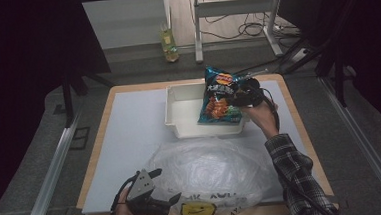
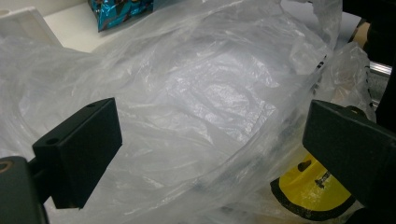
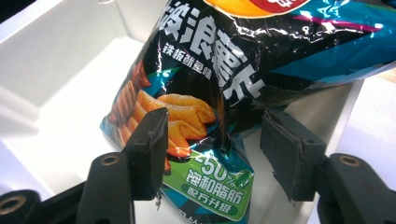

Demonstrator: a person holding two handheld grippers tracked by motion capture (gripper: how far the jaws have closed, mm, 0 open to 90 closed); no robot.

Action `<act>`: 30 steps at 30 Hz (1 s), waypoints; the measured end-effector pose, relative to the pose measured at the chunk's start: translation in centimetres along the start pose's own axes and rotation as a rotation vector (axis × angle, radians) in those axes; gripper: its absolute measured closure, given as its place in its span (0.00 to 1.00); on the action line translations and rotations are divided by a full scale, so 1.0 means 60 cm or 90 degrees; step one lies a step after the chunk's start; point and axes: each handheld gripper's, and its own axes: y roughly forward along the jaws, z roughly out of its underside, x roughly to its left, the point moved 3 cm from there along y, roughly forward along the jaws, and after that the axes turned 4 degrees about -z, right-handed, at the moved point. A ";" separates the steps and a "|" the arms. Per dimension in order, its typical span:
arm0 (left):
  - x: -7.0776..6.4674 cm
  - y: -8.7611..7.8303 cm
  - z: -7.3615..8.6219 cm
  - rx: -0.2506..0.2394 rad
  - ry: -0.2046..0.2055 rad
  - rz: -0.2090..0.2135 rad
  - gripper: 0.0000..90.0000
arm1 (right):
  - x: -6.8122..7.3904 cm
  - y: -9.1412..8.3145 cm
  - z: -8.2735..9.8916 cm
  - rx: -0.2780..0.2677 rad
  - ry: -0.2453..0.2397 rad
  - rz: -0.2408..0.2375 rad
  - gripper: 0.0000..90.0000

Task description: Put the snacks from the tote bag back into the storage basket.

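Nearest you, your left gripper (image 1: 159, 187) rests low at the bench's (image 1: 130, 141) front edge, jaws wide, with the crumpled clear plastic bag (image 2: 205, 93) bulging between them, untouched by either pad. Farther off, your right gripper (image 3: 212, 154) reaches forward, jaws parted around the snack bag (image 3: 219, 79), pads off it. That glossy black-and-teal snack bag, printed with fried pieces, stands tilted in the white tray (image 1: 180, 100), leaning on its right wall.
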 end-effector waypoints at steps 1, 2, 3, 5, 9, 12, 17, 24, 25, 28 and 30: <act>0.000 0.000 0.000 -0.002 0.001 -0.001 0.05 | 0.001 -0.002 0.000 0.000 0.002 -0.002 0.45; 0.000 -0.001 0.000 -0.004 0.002 -0.001 0.05 | 0.001 -0.003 0.000 0.000 0.002 -0.002 0.44; 0.000 -0.001 -0.001 -0.005 0.003 -0.002 0.05 | 0.002 -0.004 0.000 0.000 0.001 -0.001 0.44; 0.000 -0.002 -0.001 -0.009 0.005 -0.005 0.05 | 0.003 -0.005 0.000 -0.002 -0.005 0.000 0.43; 0.000 -0.004 -0.001 -0.016 0.011 -0.010 0.05 | 0.007 -0.007 0.000 0.002 -0.006 -0.003 0.40; 0.001 -0.005 -0.001 -0.018 0.017 -0.018 0.05 | 0.010 -0.007 -0.001 0.004 -0.012 -0.004 0.38; 0.005 -0.004 0.001 -0.006 0.017 -0.022 0.06 | 0.015 -0.008 0.000 0.005 -0.017 -0.006 0.36; 0.005 -0.005 0.000 -0.016 0.007 -0.015 0.04 | 0.020 -0.011 0.001 0.006 -0.024 -0.008 0.31; 0.005 -0.005 0.000 -0.017 0.007 -0.015 0.04 | 0.020 -0.012 0.001 0.006 -0.024 -0.008 0.30; 0.004 -0.005 0.000 -0.023 0.008 -0.007 0.04 | 0.022 -0.015 0.002 0.005 -0.026 -0.007 0.29; 0.003 -0.007 -0.002 -0.034 0.011 -0.001 0.03 | 0.023 -0.017 0.002 0.005 -0.028 -0.009 0.28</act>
